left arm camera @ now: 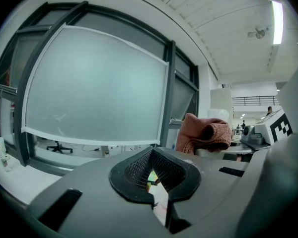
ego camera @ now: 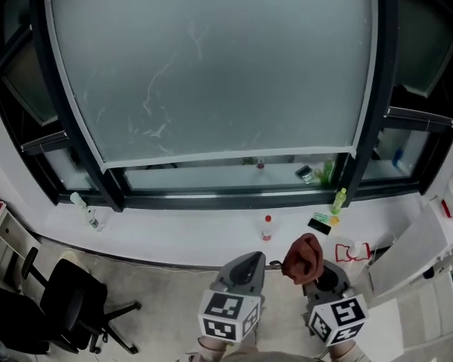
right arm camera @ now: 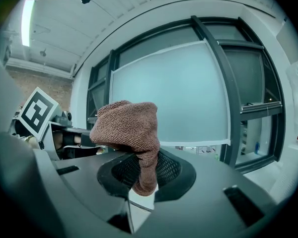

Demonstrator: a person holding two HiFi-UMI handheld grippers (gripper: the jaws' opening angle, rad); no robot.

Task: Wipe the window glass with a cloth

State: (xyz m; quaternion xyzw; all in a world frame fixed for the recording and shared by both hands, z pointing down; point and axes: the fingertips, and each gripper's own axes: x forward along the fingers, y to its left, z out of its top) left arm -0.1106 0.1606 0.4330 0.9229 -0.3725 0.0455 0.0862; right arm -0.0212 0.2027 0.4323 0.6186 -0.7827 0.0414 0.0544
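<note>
The big frosted window glass [ego camera: 211,66] in its white frame fills the upper head view, with faint smears on it; it also shows in the left gripper view as the glass [left arm camera: 94,88] and in the right gripper view as the glass [right arm camera: 174,93]. A reddish-brown knitted cloth [ego camera: 303,256] is bunched over my right gripper [ego camera: 318,277], low in front of the sill. The right gripper [right arm camera: 141,175] is shut on a hanging fold of the cloth [right arm camera: 126,128]. My left gripper [ego camera: 248,262] is beside it, shut and empty, its tips [left arm camera: 151,155] together, with the cloth [left arm camera: 203,133] to its right.
The white sill [ego camera: 174,236] carries a small red-capped bottle [ego camera: 266,228], a green bottle [ego camera: 337,200], a black flat item [ego camera: 319,225] and a spray bottle [ego camera: 87,211] at the left. A black office chair [ego camera: 68,300] stands lower left; a white cabinet [ego camera: 423,277] is at right.
</note>
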